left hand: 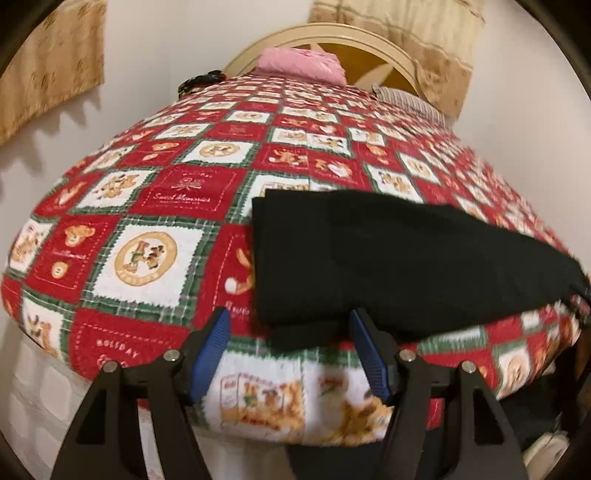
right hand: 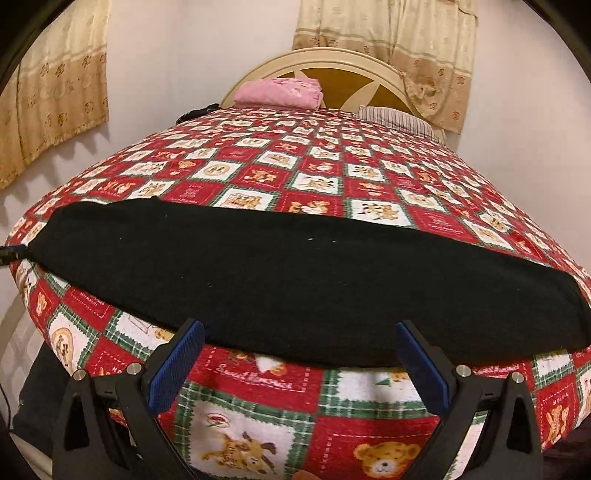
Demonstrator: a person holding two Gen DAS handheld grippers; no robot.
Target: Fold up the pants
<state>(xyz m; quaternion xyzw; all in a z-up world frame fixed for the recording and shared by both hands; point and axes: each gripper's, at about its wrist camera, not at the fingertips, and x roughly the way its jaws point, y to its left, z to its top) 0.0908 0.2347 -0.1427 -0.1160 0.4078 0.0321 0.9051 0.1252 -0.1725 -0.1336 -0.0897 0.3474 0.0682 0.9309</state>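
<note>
Black pants [left hand: 388,258] lie folded lengthwise in a long band across the near part of the bed, on a red, white and green teddy-bear cover [left hand: 147,206]. My left gripper [left hand: 290,328] is at the band's left end. Its blue pads stand apart with the near-left corner of the cloth between them, and the left pad is clear of the fabric. In the right wrist view the pants [right hand: 295,273] span almost the whole width. My right gripper [right hand: 297,341] is wide open at their near edge, above the bed's front edge, with nothing gripped.
A folded pink cloth [left hand: 301,64] and a striped pillow [left hand: 410,99] lie at the far end by the cream headboard [left hand: 332,33]. A small dark object [left hand: 201,79] sits at the far left corner. Beige curtains [right hand: 55,92] hang on the wall behind.
</note>
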